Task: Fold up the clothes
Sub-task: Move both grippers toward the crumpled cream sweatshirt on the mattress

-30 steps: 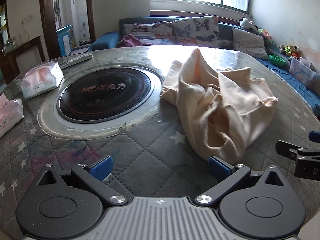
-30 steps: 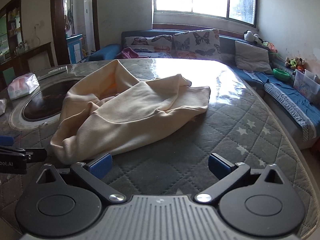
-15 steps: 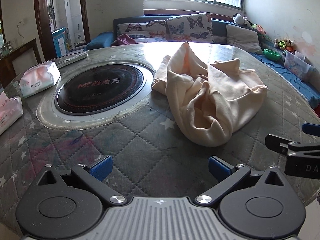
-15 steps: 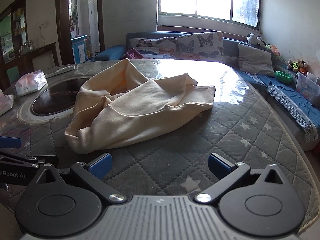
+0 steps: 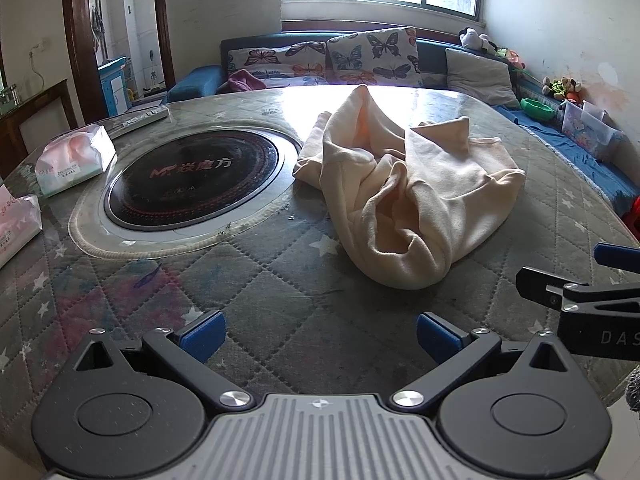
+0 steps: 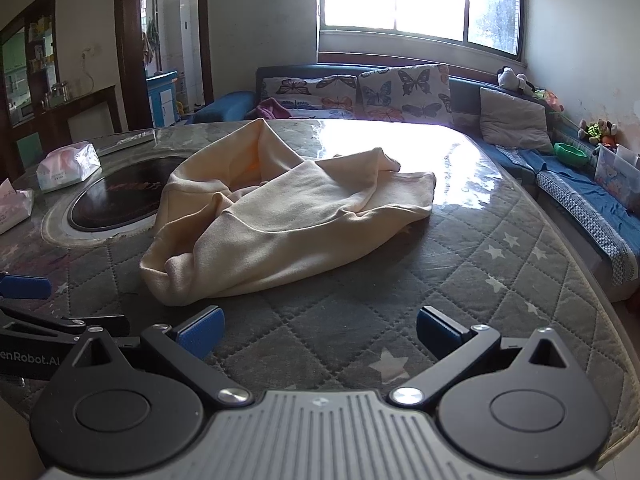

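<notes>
Both units have backed away: left hand-held gripper (image 5: 318,332) and right hand-held gripper (image 6: 318,330) are released, empty. The cream garment (image 5: 404,200) lies crumpled on the worktop (image 5: 280,292); folding not started.

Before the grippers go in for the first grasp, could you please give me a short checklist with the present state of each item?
1. Left gripper open, nothing held: ok.
2. Right gripper open, nothing held: ok.
3. Cream garment spread flat for folding: not ok, it lies crumpled in a heap.
4. Garment fully on the table: ok.
5. Garment off the round cooktop: cannot tell, its far edge lies at the rim.
6. Tissue packs apart from the garment: ok.
</notes>
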A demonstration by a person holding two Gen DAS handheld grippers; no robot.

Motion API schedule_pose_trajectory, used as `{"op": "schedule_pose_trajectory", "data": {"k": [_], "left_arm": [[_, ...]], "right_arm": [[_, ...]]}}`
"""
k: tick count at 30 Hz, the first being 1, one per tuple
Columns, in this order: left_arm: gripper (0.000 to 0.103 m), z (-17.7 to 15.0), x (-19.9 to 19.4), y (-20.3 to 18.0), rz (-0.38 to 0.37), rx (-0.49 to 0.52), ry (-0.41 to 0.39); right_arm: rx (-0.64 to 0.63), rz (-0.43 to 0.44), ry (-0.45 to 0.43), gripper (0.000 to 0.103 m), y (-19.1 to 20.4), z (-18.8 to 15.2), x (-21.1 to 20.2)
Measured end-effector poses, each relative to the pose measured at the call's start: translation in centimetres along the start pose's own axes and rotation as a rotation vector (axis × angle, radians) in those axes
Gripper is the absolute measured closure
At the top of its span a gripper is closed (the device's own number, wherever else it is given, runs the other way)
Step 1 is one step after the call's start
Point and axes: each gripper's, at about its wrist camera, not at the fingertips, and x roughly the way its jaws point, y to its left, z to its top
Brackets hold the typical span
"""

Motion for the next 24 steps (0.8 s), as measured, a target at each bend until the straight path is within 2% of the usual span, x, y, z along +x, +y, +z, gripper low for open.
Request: {"op": "schedule_pose_trajectory", "data": {"k": [24], "left_arm": [[0.000,0.17,0.40,-0.12,-0.004,0.003,0.012]], "right_arm": [[0.000,0.004,0.012,0.000,0.23,0.20,0.43]]}}
